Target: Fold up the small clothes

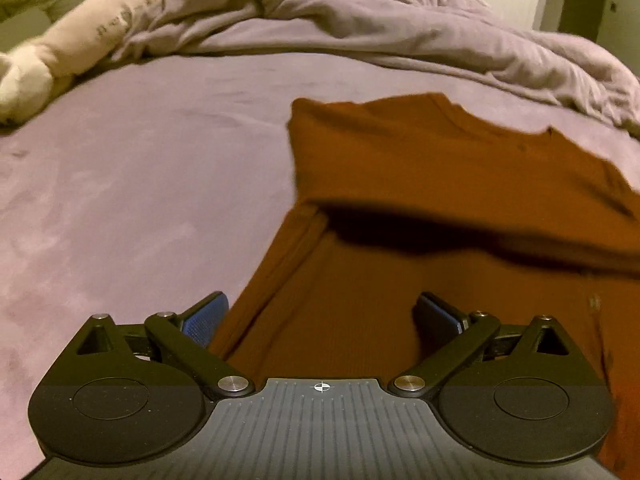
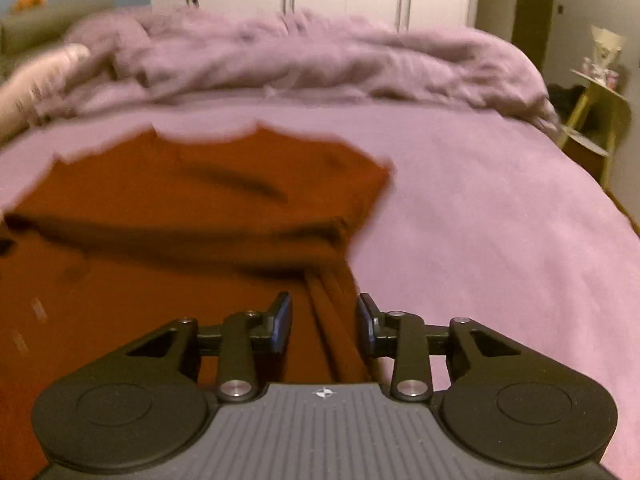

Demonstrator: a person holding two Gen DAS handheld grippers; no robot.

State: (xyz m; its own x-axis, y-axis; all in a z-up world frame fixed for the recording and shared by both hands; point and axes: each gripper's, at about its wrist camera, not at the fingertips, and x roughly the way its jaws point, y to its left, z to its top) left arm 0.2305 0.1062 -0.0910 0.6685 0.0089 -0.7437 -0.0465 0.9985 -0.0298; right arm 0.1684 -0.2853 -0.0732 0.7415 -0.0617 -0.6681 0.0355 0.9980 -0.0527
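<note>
Dark print on the cream pillow (image 1: 100, 28) is unreadable.

Lying spread on the purple bed sheet (image 1: 140, 184), well short of its far edge: rust-brown ribbed garment (image 1: 420, 168), near portion lifting up, far portion resting flat, scalloped far hem facing the rumpled bedding.

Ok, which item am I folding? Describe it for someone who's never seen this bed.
On the bed's smooth purple sheet, in front of the rumpled purple duvet, lies a rust-orange garment. It's the only orange fabric, its far part doubled over; the long cream pillow lies far left.
</note>
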